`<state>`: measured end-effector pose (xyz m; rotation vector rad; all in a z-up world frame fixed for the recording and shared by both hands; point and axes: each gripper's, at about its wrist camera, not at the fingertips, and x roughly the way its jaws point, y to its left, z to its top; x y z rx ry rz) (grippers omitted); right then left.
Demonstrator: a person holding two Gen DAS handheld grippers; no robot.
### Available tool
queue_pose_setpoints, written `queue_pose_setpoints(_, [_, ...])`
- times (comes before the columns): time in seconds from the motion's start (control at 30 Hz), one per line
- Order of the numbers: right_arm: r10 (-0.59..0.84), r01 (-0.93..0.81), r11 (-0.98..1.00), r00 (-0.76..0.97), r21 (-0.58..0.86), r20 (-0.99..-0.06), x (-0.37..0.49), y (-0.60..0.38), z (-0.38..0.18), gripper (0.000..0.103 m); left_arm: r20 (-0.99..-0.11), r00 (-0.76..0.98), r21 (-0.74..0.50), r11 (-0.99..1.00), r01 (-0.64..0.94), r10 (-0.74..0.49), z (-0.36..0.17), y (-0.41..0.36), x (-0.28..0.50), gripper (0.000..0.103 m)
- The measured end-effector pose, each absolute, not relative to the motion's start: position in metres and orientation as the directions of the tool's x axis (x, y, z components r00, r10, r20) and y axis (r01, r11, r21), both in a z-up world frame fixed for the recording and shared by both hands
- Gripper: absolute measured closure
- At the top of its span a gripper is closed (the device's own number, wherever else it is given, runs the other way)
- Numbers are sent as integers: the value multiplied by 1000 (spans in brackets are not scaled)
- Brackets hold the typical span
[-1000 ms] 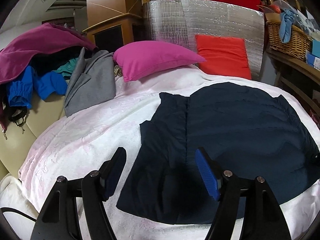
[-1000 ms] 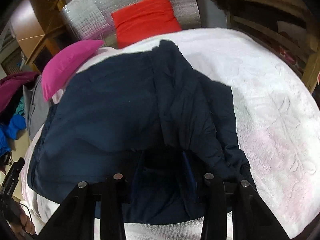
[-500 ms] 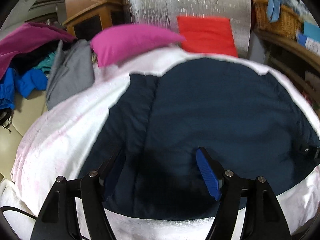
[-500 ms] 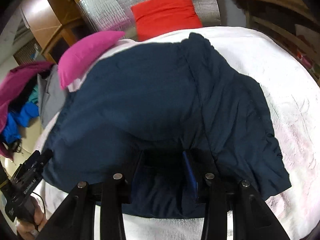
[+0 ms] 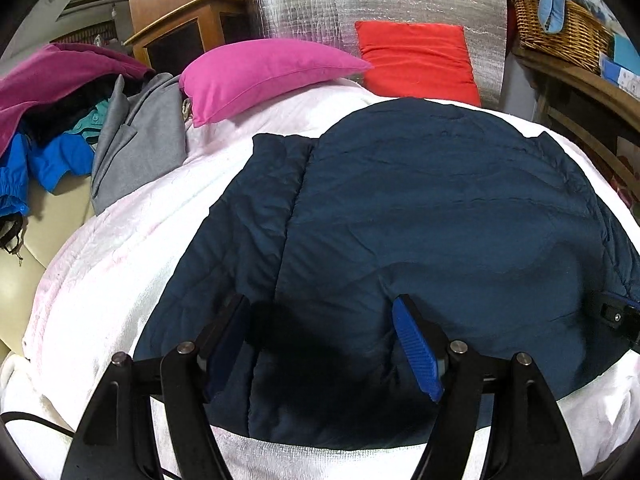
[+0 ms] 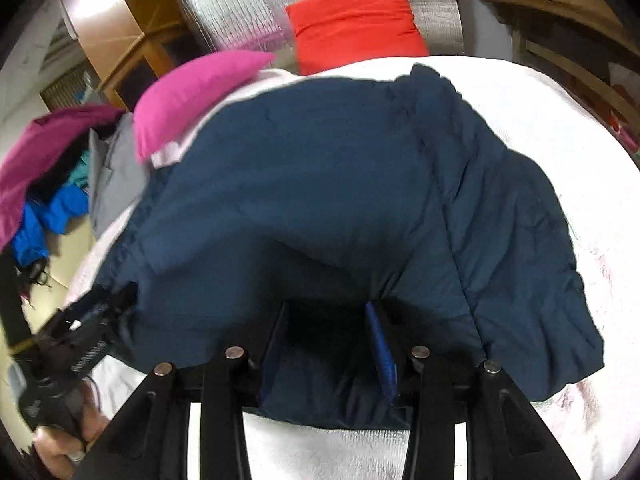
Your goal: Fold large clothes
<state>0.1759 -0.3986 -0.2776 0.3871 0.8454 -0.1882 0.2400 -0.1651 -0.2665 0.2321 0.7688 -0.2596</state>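
A dark navy quilted jacket point(image 5: 420, 220) lies spread on a white blanket point(image 5: 120, 248) over a bed. My left gripper point(image 5: 320, 344) is open, its blue-padded fingers just above the jacket's near hem. In the right wrist view the jacket point(image 6: 320, 184) fills the middle, its right part folded inward. My right gripper point(image 6: 332, 344) stands part open around a raised fold of the jacket's near edge, which fills the gap between the pads. The left gripper's tip point(image 6: 96, 312) shows at the jacket's left edge.
A pink pillow point(image 5: 264, 72) and a red cushion point(image 5: 416, 60) lie at the bed's far end against a silver foil panel point(image 5: 360, 0). A heap of grey, blue and purple clothes point(image 5: 80, 132) sits left. A wicker basket point(image 5: 560, 28) stands on shelves right.
My left gripper has moved forward over the jacket's near left hem, staying open. My right gripper has shifted left, still around the jacket's edge; the jacket's body has bulged upward.
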Motion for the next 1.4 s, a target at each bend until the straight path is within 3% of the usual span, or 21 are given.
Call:
queue_pose_setpoints(0.17, [-5, 315, 911, 657, 268, -754, 178, -395, -276, 52, -705, 694, 113, 942, 315, -148, -264, -164, 238, 28])
queue_pose_setpoints(0.33, [-65, 341, 907, 696, 249, -715, 157, -388, -261, 35, -687, 709, 108, 943, 316, -158, -250, -157, 223, 24])
queue_pose_setpoints(0.53, [-231, 403, 907, 718, 122, -657, 109, -367, -231, 30, -615, 775, 130, 950, 283, -146, -208, -140, 178, 14])
queue_pose_setpoints(0.87, [-369, 462, 885, 767, 54, -525, 28, -339, -141, 22, -500, 850, 77, 969, 235, -167, -112, -107, 113, 11])
queue_pose_setpoints(1.13, [-368, 423, 905, 831, 44, -418, -31, -293, -74, 15, -403, 896, 86, 967, 238, -184, -45, -85, 45, 10])
queue_pose_setpoints(1.23, [-352, 410, 910, 843, 62, -408, -46, -285, -60, 12, -361, 918, 105, 971, 213, -162, -28, -77, 20, 4])
queue_pose_setpoints(1.4, [-346, 410, 908, 846, 81, -405, -73, -267, -44, 11, -306, 941, 117, 975, 189, -146, -8, -64, -12, 3])
